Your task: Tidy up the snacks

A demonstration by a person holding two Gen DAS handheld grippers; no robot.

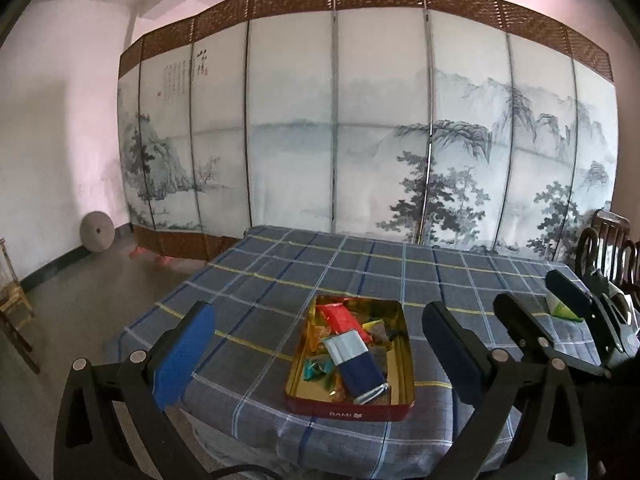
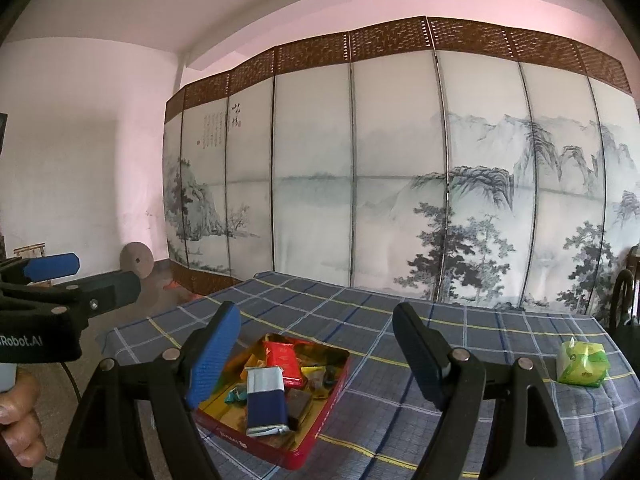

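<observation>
Two claws hovering wide, empty: left claw (image 1: 316,354), right claw (image 2: 316,356) | red tin (image 2: 320,432) collecting snacks at worktop (image 2: 400,320) near edge | green packet (image 2: 584,364) lying outside, near right edge, likely next.

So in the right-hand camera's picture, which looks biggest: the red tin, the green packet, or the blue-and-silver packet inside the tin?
1. Red tin
2. Blue-and-silver packet
3. Green packet, though it lies farther from the camera, so 2 and 3 are unsure.
</observation>
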